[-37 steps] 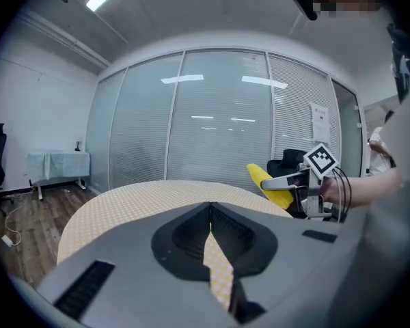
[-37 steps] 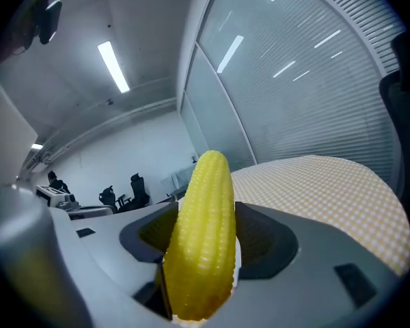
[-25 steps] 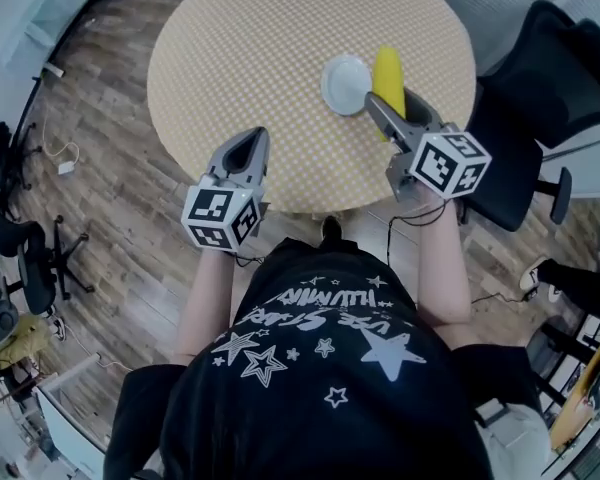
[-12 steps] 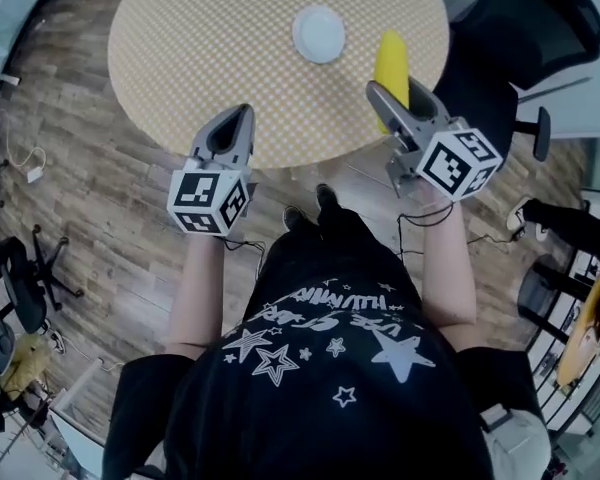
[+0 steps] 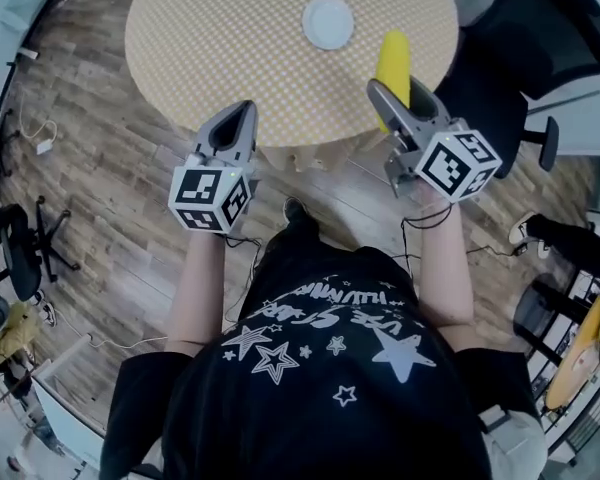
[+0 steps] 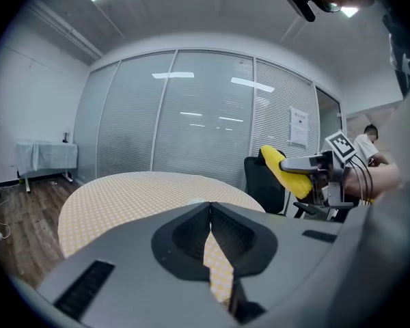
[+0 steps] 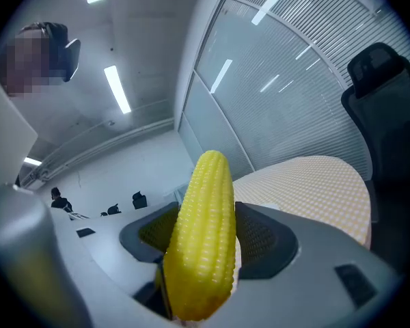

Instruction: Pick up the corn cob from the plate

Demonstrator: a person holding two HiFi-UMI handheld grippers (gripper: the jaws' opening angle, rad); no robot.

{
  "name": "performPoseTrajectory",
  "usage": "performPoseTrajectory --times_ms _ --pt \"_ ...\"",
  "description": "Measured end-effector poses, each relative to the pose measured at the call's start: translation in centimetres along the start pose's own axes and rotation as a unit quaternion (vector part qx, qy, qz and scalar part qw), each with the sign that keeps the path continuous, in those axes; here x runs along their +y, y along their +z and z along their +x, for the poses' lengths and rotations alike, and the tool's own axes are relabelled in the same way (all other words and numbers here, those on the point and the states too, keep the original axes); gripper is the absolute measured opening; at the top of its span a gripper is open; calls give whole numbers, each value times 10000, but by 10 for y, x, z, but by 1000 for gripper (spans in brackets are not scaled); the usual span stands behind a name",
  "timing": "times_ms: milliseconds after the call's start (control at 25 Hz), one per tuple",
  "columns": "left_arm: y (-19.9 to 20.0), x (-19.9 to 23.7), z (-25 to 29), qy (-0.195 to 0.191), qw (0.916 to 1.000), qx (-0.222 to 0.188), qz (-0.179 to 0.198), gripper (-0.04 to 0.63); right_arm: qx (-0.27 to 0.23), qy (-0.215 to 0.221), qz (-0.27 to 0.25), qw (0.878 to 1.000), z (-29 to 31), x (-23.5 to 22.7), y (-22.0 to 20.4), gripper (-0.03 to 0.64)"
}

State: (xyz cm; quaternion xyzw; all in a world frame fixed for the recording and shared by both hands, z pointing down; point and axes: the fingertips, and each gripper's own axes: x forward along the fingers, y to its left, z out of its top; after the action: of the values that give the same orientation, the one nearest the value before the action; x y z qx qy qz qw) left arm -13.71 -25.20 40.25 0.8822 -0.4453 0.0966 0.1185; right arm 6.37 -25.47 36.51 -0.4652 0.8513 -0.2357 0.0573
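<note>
A yellow corn cob stands upright between the jaws of my right gripper, which is shut on it above the near right edge of the round checked table. In the right gripper view the corn cob fills the gap between the dark pads. The small white plate lies bare on the table, beyond and left of the cob. My left gripper hovers at the table's near edge, jaws shut and holding nothing. In the left gripper view its tips meet, and the corn cob shows at the right.
A black office chair stands close to the table's right side, just past the right gripper. Wooden floor surrounds the table, with more chairs at the far left. A glass partition lies behind the table.
Both grippers have drawn back toward the table's near edge. The corn cob, beside the plate a second ago, has come away with the right gripper and the plate is left farther off.
</note>
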Motion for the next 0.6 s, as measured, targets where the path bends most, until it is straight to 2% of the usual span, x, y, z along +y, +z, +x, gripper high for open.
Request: performPoseTrajectory --times_ms 160,280,480,600 --pt "5 -26 -15 210 9997 -128 -12 9 23 210 -56 9998 -23 6 0 270" --pt "4 -55 -18 264 9995 -181 23 9 12 308 81 9995 -43 0 -3 270" --pt "1 -103 -31 363 9990 -275 44 9 24 524 -101 9986 -84 4 -4 270" --pt "2 -128 -44 427 9984 -359 95 9 -27 675 12 9977 -107 9 -7 270"
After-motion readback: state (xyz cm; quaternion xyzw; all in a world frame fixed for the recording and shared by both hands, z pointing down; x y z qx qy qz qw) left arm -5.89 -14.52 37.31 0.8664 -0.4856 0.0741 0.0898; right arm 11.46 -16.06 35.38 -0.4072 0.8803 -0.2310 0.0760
